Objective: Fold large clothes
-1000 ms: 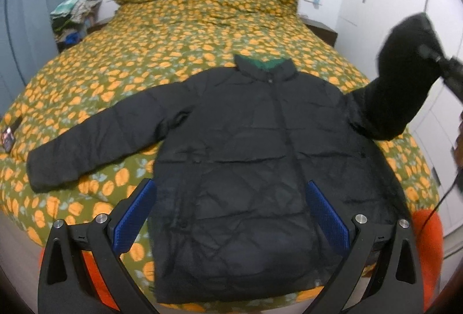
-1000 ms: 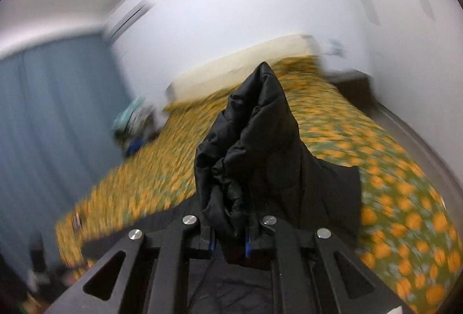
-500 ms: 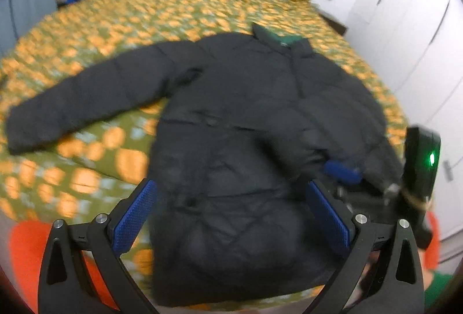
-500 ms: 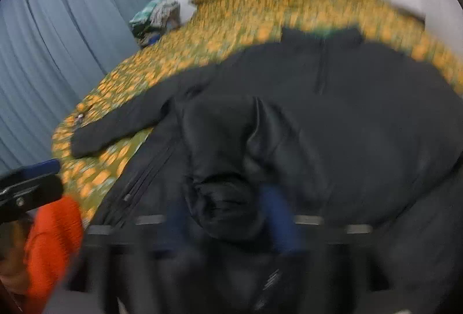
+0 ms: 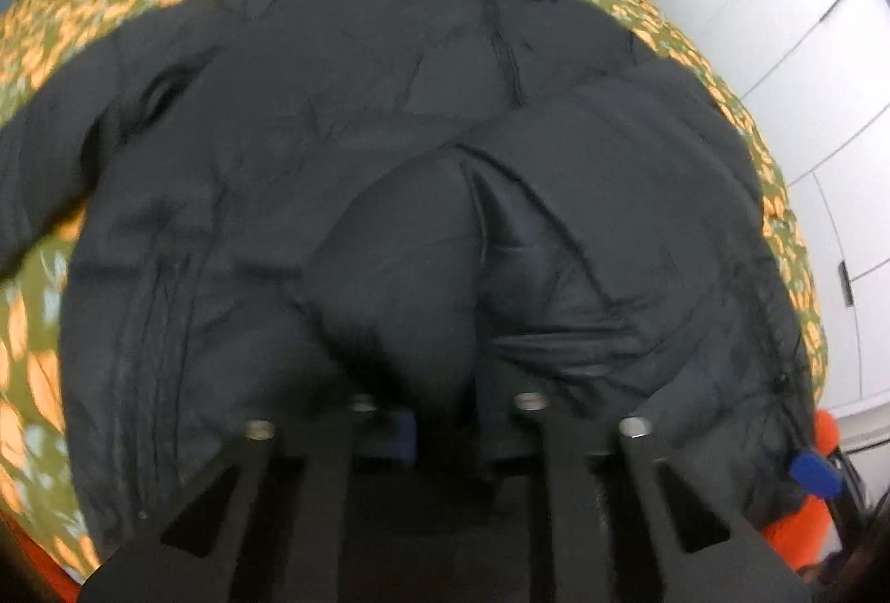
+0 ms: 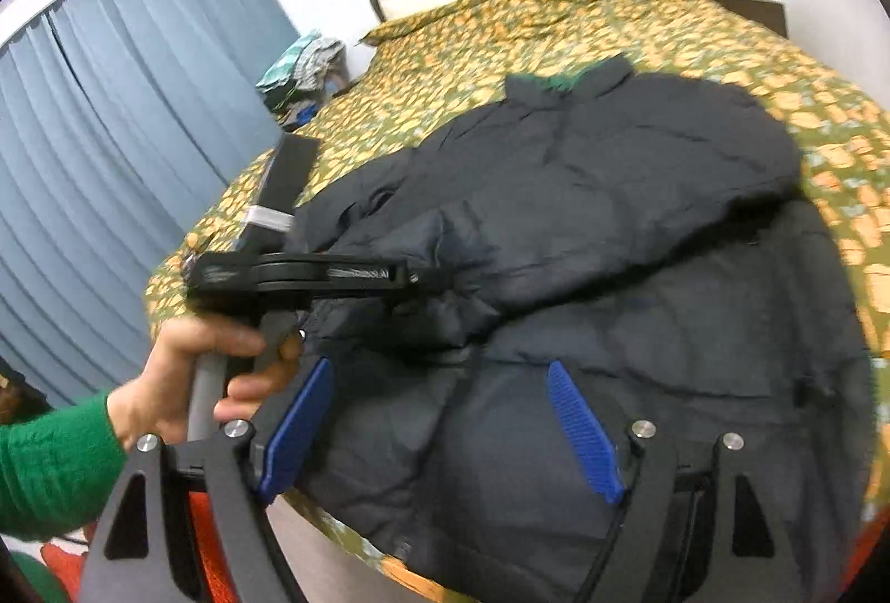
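Observation:
A black puffer jacket (image 5: 334, 130) lies front up on the bed, collar toward the pillows. Its right sleeve (image 5: 556, 191) is folded across the chest, and the other sleeve (image 5: 44, 147) stretches out to the left. My left gripper (image 5: 445, 414) is shut on the cuff end of the folded sleeve. In the right wrist view the left gripper (image 6: 428, 277) shows from the side, its tip in the sleeve (image 6: 500, 236). My right gripper (image 6: 439, 414) hovers open over the jacket's (image 6: 695, 325) lower front, nothing pinched between its blue pads.
The bed wears an orange-and-green flowered cover (image 6: 556, 19). Blue curtains (image 6: 111, 158) hang on the left, with a pile of clothes (image 6: 300, 69) beside the bed. White wardrobe doors (image 5: 779, 19) stand to the right. A hand with a green sleeve (image 6: 183, 380) holds the left gripper.
My right gripper carried the sleeve down across the jacket's front and let it go, jaws now open. My left gripper dropped toward the jacket and shut on the sleeve's cuff.

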`<control>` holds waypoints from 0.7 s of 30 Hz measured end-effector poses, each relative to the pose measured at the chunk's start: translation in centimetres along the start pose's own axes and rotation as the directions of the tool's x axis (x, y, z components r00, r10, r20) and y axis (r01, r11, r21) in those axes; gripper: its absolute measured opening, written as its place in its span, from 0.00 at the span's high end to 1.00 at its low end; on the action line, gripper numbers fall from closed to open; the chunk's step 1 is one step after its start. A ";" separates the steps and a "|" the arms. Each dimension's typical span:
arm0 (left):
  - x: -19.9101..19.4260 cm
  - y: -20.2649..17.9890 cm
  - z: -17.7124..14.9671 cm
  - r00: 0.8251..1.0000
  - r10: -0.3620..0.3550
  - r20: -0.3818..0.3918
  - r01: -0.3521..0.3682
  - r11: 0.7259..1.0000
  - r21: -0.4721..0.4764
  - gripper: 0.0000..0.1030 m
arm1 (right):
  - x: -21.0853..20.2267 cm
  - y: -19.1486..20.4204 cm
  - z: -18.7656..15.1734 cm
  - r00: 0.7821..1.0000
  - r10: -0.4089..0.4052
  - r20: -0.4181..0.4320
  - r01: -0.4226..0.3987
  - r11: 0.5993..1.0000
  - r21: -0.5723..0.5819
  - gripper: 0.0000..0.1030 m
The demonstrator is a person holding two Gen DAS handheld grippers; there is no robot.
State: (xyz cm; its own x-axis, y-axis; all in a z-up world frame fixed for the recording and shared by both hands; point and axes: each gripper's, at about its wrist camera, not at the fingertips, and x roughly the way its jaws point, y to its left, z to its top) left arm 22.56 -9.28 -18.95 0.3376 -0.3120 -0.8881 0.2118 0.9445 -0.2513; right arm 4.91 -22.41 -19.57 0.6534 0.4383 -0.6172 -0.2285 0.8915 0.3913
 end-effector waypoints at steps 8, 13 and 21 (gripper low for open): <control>-6.6 -0.4 10.6 0.954 0.153 0.257 -0.190 0.973 0.127 0.91 | -3.3 -6.2 3.5 0.987 -0.142 0.078 0.135 0.988 0.080 0.21; -3.6 3.2 14.1 0.928 0.250 0.275 -0.292 0.949 0.120 0.91 | -2.6 -9.9 8.6 0.967 -0.236 0.099 0.230 0.971 0.067 0.21; 2.6 7.2 14.0 0.944 0.280 0.174 -0.292 0.955 0.046 0.90 | 4.4 -16.2 17.5 0.954 -0.298 0.025 0.296 0.953 0.071 0.25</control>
State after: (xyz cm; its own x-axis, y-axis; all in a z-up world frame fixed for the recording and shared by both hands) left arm 37.80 -4.75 -17.65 0.5378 -0.0476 -0.8417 0.1460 0.9886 0.0374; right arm 24.09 -36.91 -16.66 0.7098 0.1493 -0.6884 0.0271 0.9708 0.2385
